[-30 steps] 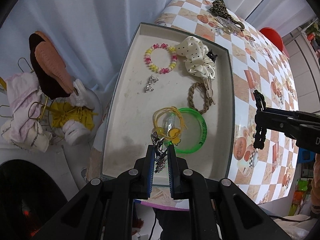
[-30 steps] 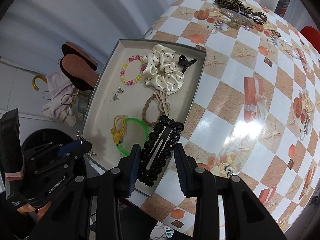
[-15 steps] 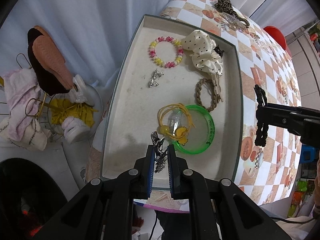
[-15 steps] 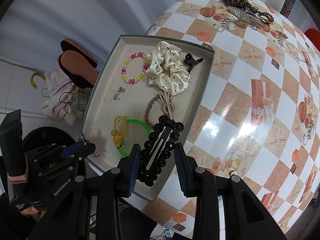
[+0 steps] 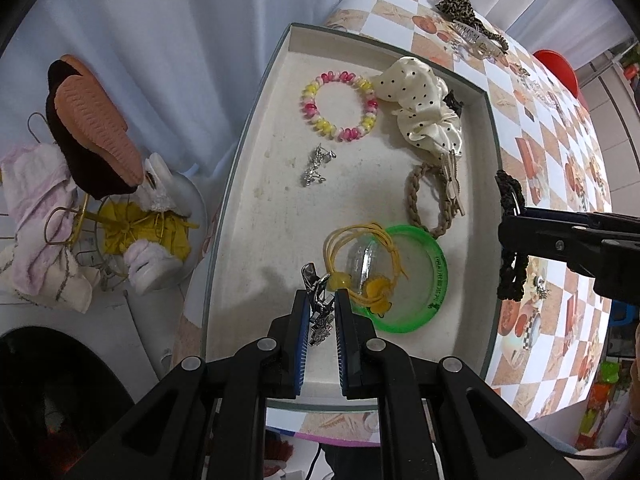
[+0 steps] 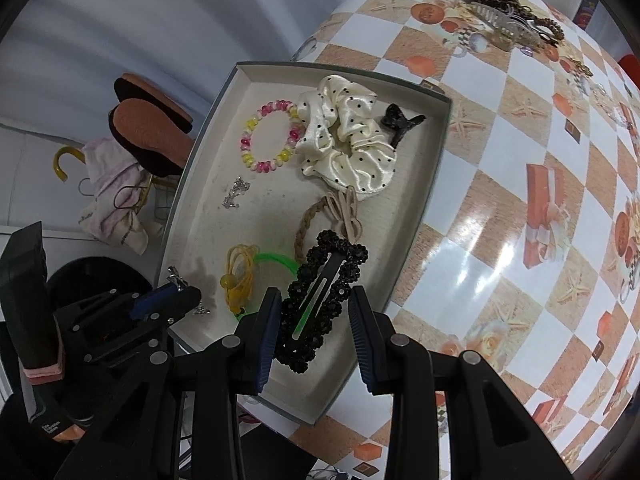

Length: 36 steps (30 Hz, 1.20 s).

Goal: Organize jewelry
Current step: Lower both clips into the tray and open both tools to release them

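While each gripper's fingers pinch one clip, roughly seven pieces fill tray [image 5: 256, 128].

Legible text is scarce. The green bangle [image 5: 434, 280] carries dark print on its outer rim, running along the curve; the characters are too small and warped to read. In the right wrist view, the body of the left gripper [image 6: 192, 300] has small white lettering low at the left edge of the frame; it is blurred and cannot be made out. No readable words show on the tray [image 5: 256, 128], on the tabletop [image 6: 500, 208] pattern or on any other piece.
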Each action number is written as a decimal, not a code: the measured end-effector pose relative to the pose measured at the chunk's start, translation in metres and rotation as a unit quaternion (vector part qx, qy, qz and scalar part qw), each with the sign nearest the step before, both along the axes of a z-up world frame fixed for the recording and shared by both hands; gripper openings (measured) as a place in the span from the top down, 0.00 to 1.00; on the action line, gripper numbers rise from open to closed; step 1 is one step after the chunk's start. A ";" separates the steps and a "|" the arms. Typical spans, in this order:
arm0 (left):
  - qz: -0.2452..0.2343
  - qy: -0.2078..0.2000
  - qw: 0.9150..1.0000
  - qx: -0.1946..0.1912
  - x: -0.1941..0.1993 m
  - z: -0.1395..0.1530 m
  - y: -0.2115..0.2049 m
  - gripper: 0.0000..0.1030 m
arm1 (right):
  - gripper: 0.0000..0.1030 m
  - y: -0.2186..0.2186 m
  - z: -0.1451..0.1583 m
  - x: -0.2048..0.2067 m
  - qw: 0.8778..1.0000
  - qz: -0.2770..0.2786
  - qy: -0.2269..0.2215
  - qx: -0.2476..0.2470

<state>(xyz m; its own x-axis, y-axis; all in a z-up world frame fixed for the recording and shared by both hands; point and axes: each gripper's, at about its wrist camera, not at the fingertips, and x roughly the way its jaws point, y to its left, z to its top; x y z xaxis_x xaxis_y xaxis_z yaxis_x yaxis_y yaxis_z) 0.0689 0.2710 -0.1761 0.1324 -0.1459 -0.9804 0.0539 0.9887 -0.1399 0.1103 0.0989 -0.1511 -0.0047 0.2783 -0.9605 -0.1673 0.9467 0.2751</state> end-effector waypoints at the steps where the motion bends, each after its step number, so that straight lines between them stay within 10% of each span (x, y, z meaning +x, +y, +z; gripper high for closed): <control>1: -0.001 0.001 1.000 0.001 0.000 -0.001 0.000 0.84 | 0.64 0.002 -0.002 0.001 1.000 0.002 0.001 -0.001; 36: -0.036 -0.009 0.998 0.043 0.016 -0.021 -0.019 0.84 | 0.62 0.008 -0.061 0.020 0.999 -0.012 0.025 -0.020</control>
